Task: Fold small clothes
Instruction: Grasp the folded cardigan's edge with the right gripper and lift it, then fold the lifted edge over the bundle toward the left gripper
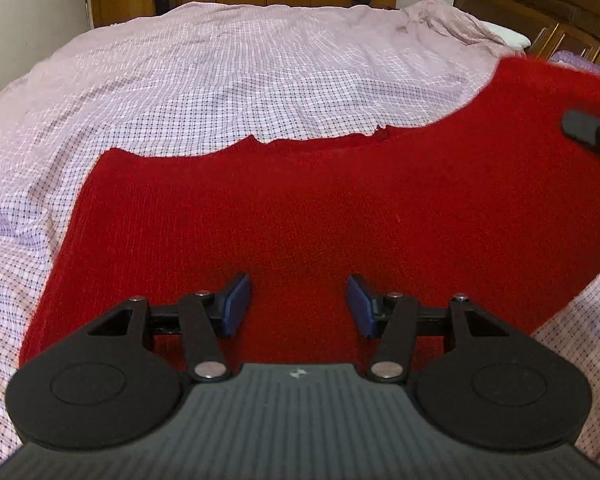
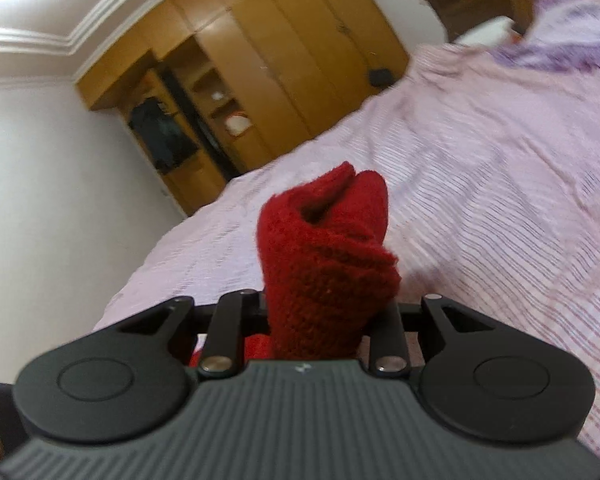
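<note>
A red knitted garment [image 1: 300,208] lies spread on the bed in the left wrist view. My left gripper [image 1: 299,304] is open just above its near part, blue pads [image 1: 236,304] apart and empty. My right gripper [image 2: 320,316] is shut on a bunched part of the red garment [image 2: 328,248] and holds it lifted above the bed, the view tilted. The garment hides the right fingertips. In the left wrist view the garment's right side rises at the far right, where part of the right gripper [image 1: 592,130] shows.
The bed has a pink checked sheet [image 1: 220,80]. A dark wooden headboard [image 1: 540,4] stands at the back right, with a purple cloth [image 2: 560,44] near it. Wooden wardrobes [image 2: 284,64] line the far wall.
</note>
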`<state>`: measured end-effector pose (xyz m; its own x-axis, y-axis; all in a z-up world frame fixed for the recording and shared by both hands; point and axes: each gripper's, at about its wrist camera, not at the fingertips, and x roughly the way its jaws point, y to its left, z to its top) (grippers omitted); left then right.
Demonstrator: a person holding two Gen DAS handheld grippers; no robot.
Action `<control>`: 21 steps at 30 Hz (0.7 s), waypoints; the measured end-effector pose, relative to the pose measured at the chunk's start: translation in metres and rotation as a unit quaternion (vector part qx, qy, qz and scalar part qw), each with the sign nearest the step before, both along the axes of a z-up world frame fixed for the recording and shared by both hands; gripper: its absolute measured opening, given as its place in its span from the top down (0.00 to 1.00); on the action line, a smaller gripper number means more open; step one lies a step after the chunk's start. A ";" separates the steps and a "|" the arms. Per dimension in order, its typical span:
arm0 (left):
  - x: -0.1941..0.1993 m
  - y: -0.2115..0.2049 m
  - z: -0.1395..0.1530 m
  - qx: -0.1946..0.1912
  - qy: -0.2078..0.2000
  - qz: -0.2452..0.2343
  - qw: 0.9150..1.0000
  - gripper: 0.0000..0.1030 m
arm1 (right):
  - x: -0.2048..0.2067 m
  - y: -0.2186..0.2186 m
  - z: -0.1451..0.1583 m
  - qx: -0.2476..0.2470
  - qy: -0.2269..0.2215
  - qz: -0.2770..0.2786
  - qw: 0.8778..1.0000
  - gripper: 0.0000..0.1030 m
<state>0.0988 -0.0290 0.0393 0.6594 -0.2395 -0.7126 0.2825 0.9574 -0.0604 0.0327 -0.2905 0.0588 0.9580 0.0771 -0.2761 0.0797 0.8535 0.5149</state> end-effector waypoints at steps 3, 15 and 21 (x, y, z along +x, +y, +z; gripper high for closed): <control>-0.005 0.014 0.014 -0.020 0.000 0.007 1.000 0.42 | 0.002 0.017 0.015 -0.035 -0.010 0.014 0.999 0.72; -0.020 0.113 0.056 -0.011 -0.040 0.090 0.995 0.42 | 0.029 0.079 0.048 -0.097 -0.012 0.054 0.994 0.72; -0.020 0.157 0.048 -0.020 -0.024 0.133 0.991 0.42 | 0.047 0.124 0.047 -0.136 -0.009 0.090 0.987 0.72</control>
